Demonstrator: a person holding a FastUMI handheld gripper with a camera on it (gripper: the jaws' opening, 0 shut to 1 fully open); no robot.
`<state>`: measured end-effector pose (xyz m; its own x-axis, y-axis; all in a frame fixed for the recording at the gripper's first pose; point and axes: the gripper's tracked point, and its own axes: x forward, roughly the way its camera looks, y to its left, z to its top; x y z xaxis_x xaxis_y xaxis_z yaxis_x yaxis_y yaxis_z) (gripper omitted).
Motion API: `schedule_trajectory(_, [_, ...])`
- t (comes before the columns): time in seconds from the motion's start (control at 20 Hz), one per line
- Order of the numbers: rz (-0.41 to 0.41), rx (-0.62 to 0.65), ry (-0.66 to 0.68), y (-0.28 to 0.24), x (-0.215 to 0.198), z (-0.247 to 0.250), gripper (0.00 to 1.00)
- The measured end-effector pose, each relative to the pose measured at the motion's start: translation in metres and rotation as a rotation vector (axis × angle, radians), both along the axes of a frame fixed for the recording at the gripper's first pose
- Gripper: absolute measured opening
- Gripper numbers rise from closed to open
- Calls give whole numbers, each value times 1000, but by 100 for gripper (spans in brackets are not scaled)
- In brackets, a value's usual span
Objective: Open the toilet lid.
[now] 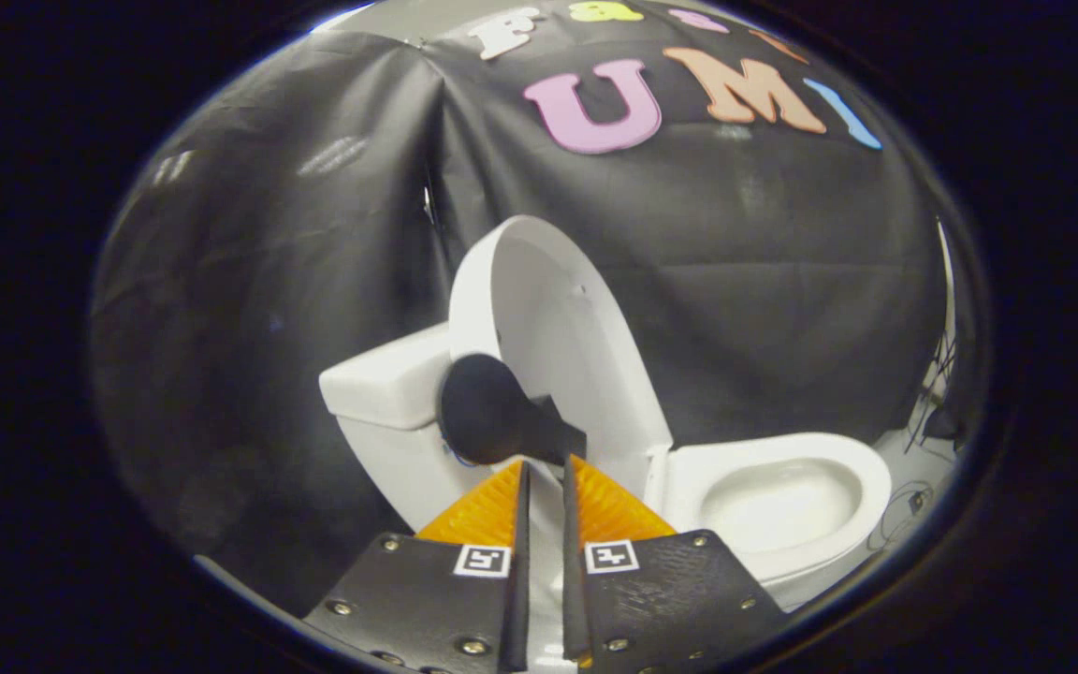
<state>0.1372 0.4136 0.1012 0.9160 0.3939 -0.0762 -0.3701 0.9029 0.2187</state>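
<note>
The tool (544,465) is seen nearest, its two fingers (488,510) drawn almost together with a narrow slit left between them. A black handle (502,418), rounded at its far end, is seen just at the fingertips; whether it is pinched by both fingers cannot be told. The handle is fixed to the white toilet lid (553,337), which is raised nearly upright, just beyond the fingers. Behind the lid, the cistern (385,384) is seen. Beside the lid, the seat (862,468) and open bowl (778,501) are exposed. Farthest back, the black cloth wall (268,281) is hung.
</note>
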Motion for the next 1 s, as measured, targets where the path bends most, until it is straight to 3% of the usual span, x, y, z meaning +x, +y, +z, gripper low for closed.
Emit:
schedule_trajectory(0.2, [13, 23, 46, 0, 1, -3, 21])
schedule_trajectory(0.35, [-39, -69, 62, -19, 3, -17, 33])
schedule_trajectory(0.5, [-23, -95, 61, -26, 1, -16, 44])
schedule_trajectory(0.65, [-22, -94, 55, -51, -10, -10, 77])
schedule_trajectory(1.0, [-42, -124, 19, -121, -29, 11, 100])
